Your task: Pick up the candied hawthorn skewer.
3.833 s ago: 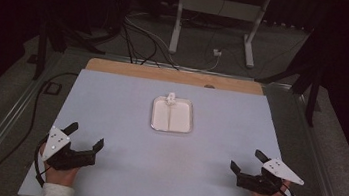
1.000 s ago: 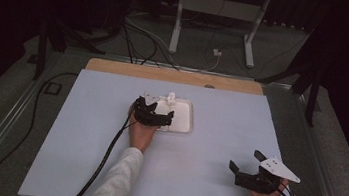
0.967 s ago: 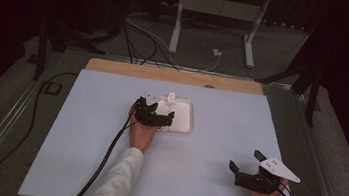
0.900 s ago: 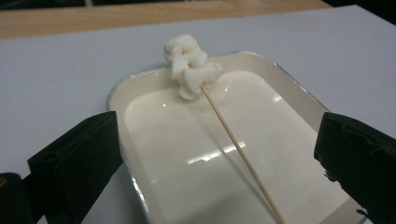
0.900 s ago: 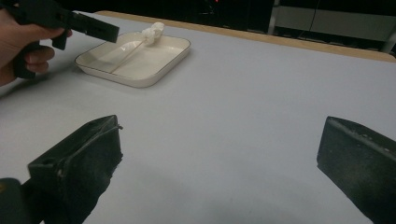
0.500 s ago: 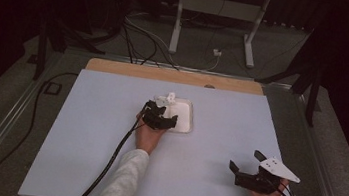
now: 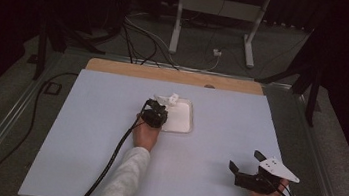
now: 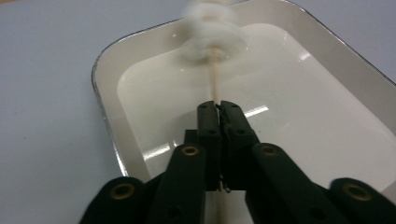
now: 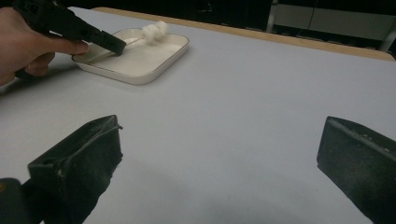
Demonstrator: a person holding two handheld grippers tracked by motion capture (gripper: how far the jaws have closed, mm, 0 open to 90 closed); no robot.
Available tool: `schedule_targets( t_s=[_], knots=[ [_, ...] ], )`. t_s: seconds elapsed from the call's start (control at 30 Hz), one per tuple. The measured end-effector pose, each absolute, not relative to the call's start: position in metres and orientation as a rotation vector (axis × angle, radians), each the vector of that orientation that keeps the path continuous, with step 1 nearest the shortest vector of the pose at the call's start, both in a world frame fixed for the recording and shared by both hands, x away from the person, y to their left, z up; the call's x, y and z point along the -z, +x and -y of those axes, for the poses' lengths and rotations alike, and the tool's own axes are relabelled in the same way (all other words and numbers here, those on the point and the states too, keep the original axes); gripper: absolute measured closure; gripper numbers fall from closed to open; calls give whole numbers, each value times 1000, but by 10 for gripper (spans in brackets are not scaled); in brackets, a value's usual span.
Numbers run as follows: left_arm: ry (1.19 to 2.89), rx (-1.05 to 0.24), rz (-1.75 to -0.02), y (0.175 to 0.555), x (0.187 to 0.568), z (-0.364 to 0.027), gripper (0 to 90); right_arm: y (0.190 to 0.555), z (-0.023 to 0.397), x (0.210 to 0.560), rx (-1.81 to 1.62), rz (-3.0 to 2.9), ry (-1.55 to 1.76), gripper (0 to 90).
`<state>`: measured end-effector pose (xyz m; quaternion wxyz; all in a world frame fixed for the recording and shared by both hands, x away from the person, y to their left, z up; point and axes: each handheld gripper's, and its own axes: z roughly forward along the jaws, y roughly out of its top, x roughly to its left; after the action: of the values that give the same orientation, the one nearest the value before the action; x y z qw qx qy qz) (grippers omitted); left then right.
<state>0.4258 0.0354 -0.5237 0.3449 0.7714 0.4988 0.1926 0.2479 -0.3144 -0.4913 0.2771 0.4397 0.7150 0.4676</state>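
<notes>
Over the white tray [image 8: 105,70] — left claw [image 8: 218,106] just squeezed tight on thin stick [image 8: 216,88] with fluffy ball [image 8: 212,35]; right claw [image 9: 219,154] wide apart — near right.

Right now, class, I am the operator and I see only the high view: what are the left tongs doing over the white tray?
Observer: The left tongs have just been closing and are shut on a thin wooden stick.
Operator: What is on the stick?
Observer: A white fluffy tuft sits at its far end, near the far rim of the tray.
Operator: And the right tongs?
Observer: The right tongs stand wide open with nothing between them, above the table.
</notes>
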Motion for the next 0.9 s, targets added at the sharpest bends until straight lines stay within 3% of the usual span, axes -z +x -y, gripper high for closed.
schedule_targets(
  t_s=[0.47,0.9],
  knots=[
    [1956,-381,-1325,429,522,-42,900,248,315,491,-1255,-1917,1184,0],
    [1922,-367,-1284,422,512,-44,900,248,316,491,-1254,-1917,1183,0]
  ],
)
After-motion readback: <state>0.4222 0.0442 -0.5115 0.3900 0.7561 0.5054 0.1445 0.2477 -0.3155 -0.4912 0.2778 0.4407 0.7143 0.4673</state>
